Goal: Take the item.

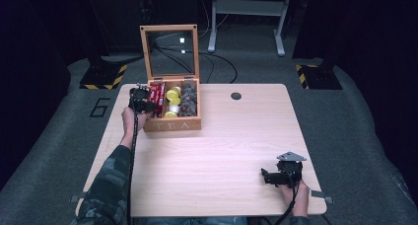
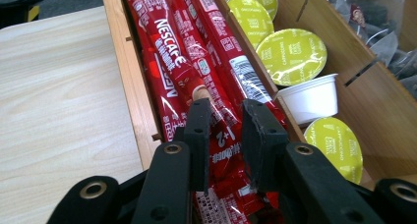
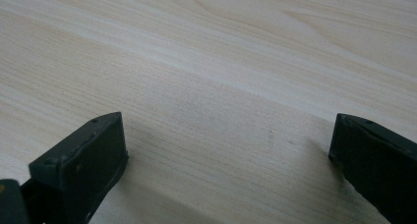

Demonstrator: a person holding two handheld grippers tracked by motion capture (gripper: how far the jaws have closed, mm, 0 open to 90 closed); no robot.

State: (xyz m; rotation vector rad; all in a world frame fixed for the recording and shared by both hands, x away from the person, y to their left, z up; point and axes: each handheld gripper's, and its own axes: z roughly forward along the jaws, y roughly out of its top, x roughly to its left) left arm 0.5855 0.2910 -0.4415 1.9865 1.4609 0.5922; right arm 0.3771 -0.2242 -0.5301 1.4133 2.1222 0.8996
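An open wooden box marked TEA (image 1: 171,125) stands at the table's back left, its glass lid (image 1: 170,30) raised. The left compartment holds red Nescafe coffee sticks (image 2: 169,57). Yellow-lidded capsules (image 2: 291,54) and a white cup (image 2: 312,97) fill the middle one, and dark tea bags (image 2: 388,32) the right one. My left gripper (image 1: 148,106) reaches into the left compartment, and its jaws (image 2: 227,111) are closed on one red stick (image 2: 223,133). My right gripper (image 1: 265,176) rests near the table's front right, wide open (image 3: 226,135) over bare wood.
A round grommet hole (image 1: 236,95) sits at the table's (image 1: 222,151) back middle. Wooden dividers (image 2: 255,52) separate the box compartments. Cables lie on the floor behind the box, and a white stand (image 1: 246,8) is farther back.
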